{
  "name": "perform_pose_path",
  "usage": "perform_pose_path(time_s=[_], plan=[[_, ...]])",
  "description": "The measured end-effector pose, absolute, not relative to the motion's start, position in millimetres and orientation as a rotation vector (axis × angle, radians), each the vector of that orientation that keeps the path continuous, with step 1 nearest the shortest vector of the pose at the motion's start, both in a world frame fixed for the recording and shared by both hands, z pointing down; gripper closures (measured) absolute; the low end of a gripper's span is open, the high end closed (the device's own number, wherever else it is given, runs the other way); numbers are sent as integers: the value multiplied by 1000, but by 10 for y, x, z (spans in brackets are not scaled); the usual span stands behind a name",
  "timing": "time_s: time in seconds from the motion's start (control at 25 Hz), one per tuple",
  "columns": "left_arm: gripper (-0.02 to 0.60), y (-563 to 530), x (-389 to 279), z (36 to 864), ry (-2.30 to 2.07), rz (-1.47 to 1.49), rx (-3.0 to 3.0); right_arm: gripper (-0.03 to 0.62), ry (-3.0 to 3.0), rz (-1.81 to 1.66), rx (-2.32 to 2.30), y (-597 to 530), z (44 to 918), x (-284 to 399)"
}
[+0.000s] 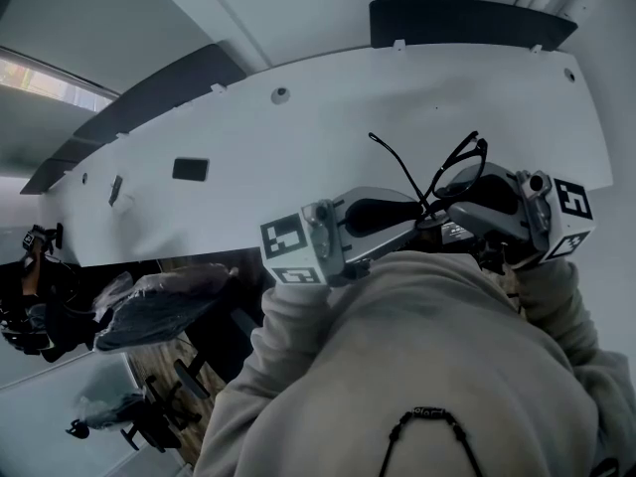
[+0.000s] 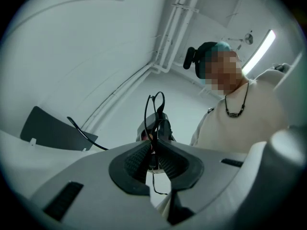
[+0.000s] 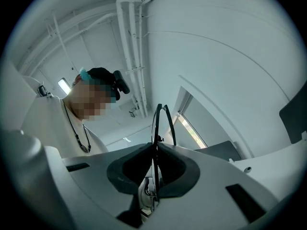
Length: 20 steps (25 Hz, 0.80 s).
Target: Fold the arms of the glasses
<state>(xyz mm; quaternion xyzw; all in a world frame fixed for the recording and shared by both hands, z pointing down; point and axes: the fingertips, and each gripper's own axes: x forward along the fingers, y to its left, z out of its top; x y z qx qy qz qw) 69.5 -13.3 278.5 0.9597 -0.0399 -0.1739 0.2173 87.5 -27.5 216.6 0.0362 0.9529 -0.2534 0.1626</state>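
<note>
One pair of glasses above the white table's near edge, left gripper and right gripper each pinching its frame, one black box, one plastic-wrapped chair nearby

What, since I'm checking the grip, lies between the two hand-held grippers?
Only the glasses, as the head view shows: the left hand-held gripper and right hand-held gripper face each other, each clamped on them.
</note>
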Motion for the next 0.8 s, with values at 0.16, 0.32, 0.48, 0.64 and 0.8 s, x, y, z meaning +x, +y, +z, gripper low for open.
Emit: perform_pose_path(time_s=[0.16, 0.32, 0.48, 0.64, 0.8], plan=[[538, -63, 707, 2764, -11, -526, 2604, 543, 2712, -707, 135, -238, 2141, 878], [532, 45, 727, 2718, 141, -577, 2537, 543, 2708, -690, 225, -128, 2096, 864], [532, -13, 736, 2723, 112, -592, 2527, 543, 2715, -689, 225, -147, 2105, 876], [437, -234, 711, 2746, -114, -567, 2573, 543, 2707, -698, 197, -219, 2098, 975], [391, -377, 588, 2830, -231, -548, 2542, 543, 2708, -661, 167, -240, 2065, 1138]])
